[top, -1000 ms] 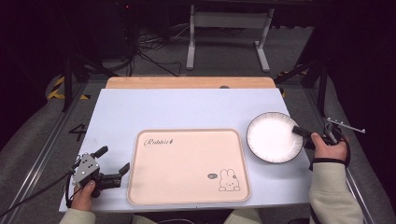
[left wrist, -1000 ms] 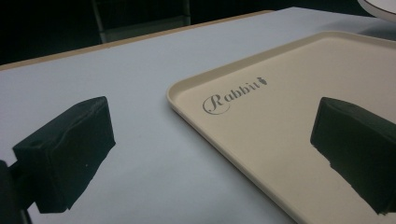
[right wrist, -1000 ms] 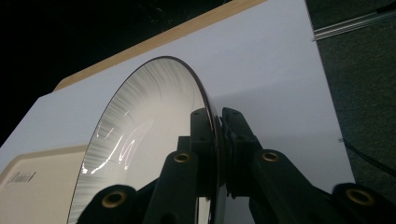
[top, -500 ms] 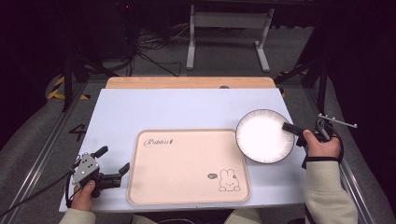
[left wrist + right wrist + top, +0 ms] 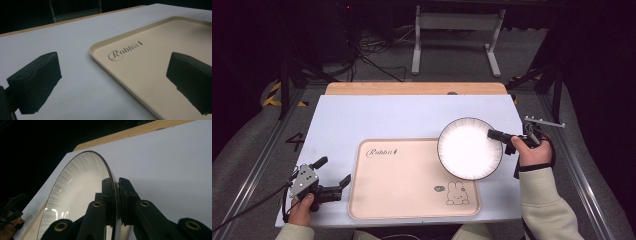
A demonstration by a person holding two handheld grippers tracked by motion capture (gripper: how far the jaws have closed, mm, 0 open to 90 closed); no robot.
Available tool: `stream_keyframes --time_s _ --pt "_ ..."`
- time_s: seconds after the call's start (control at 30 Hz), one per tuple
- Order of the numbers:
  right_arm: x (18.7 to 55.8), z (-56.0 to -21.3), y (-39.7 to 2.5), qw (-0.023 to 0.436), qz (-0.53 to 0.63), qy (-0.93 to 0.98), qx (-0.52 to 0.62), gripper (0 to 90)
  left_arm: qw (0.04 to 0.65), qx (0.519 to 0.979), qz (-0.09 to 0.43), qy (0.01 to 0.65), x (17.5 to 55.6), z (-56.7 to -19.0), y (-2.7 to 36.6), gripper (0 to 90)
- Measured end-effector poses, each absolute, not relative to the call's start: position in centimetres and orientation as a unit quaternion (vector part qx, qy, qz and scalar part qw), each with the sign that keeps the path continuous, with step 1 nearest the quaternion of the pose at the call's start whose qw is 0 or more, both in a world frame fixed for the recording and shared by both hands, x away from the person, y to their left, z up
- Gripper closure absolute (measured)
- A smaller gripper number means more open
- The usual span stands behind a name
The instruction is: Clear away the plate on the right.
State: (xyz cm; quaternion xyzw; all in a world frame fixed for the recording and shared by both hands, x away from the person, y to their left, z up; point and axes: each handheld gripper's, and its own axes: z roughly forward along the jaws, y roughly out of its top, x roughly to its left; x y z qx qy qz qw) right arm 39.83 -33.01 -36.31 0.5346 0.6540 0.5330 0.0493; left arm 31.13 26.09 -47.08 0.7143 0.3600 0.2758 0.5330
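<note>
The right gripper (image 5: 498,135) is clamped on the rim of the plate (image 5: 469,148), which overlaps the tray's (image 5: 402,195) far right corner. The left gripper (image 5: 333,176) is released, resting on the counter (image 5: 377,115) beside the tray's left edge

A white plate (image 5: 469,148) overhangs the beige tray's (image 5: 407,185) right corner; the tray's left and the far table (image 5: 387,115) lie bare.

Bright lit table (image 5: 412,115), dark surroundings, glare streaks on plate (image 5: 75,195), soft focus
</note>
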Motion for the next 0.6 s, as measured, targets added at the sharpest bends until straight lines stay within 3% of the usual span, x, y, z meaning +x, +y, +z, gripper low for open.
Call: stream_keyframes --time_s 0.6 --pt "40.9 -36.3 -28.2 0.01 0.542 0.673 0.503 84.0 0.529 0.718 0.271 0.36 31.4 -47.1 26.1 0.2"
